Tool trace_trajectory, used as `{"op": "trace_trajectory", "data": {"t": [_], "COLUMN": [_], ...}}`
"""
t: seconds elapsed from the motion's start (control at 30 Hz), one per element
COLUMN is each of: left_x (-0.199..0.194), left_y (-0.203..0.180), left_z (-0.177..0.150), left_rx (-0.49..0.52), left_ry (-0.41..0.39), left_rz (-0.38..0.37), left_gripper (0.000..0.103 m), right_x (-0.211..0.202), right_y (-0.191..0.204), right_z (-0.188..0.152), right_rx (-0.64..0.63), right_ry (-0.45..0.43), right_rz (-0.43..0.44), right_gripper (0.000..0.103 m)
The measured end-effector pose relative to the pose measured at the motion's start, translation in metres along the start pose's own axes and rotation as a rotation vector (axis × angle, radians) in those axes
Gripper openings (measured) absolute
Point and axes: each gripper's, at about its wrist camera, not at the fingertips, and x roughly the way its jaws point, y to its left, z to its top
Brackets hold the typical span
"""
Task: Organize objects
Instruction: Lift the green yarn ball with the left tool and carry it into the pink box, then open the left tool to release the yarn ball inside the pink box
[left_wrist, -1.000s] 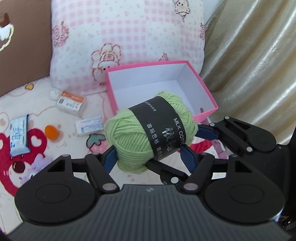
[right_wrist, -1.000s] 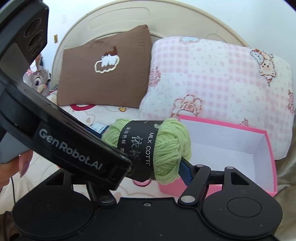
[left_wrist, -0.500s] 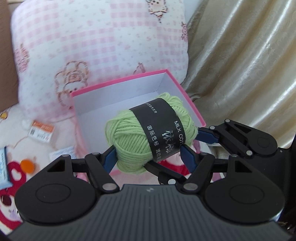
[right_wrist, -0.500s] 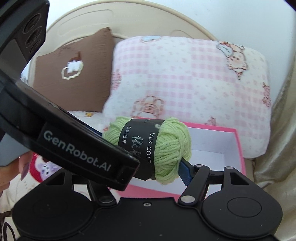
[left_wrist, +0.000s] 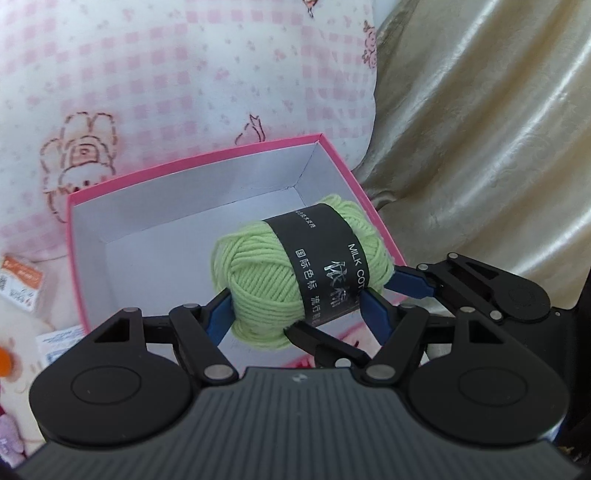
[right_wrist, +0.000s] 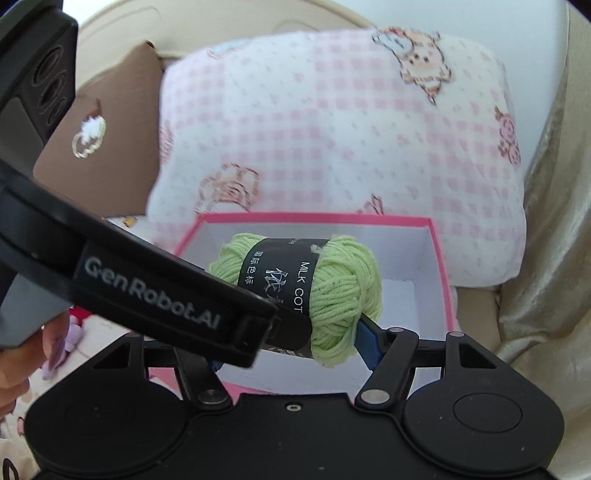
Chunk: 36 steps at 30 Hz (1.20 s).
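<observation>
A ball of light green yarn with a black paper band is held in the air by both grippers at once. My left gripper is shut on it, blue pads on either side. My right gripper is shut on it too, though the left gripper's body hides its left finger in the right wrist view. The yarn hangs over the open pink box with a white inside, which also shows in the right wrist view.
The box sits on a bed against a pink checked pillow. A brown pillow is to the left. A gold curtain hangs to the right. Small packets and an orange object lie left of the box.
Both grippers have carried the yarn to the right and forward, from beside the box to over its open inside. The grip on the yarn is unchanged.
</observation>
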Motion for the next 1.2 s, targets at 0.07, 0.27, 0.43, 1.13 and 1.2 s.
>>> {"op": "trace_trajectory", "data": {"t": [0.07,0.27,0.43,1.13,1.2], "left_x": [0.013,0.052,0.082,0.125,0.123], "left_y": [0.0,0.02,0.034,0.059,0.063], "left_z": [0.007,0.024,0.026,0.031,0.03], "left_rx": [-0.001,-0.067,-0.121,-0.166,-0.157], "left_ry": [-0.005,0.019,0.057,0.08,0.078], "left_rz": [0.005,-0.023,-0.055,-0.047,-0.043], "left_gripper": [0.07,0.07,0.07,0.072,0.072], "right_x": [0.012,0.048,0.072,0.119,0.122], "right_y": [-0.009,-0.027,-0.029,-0.023,-0.017], "right_z": [0.005,0.016,0.013,0.017,0.012], "right_rx": [0.006,0.021,-0.034,-0.273,-0.318], "right_ry": [0.02,0.082,0.148,0.282,0.284], "right_rz": [-0.008,-0.02,-0.059,-0.117,-0.159], "right_gripper": [0.071,0.07,0.068,0.07,0.069]}}
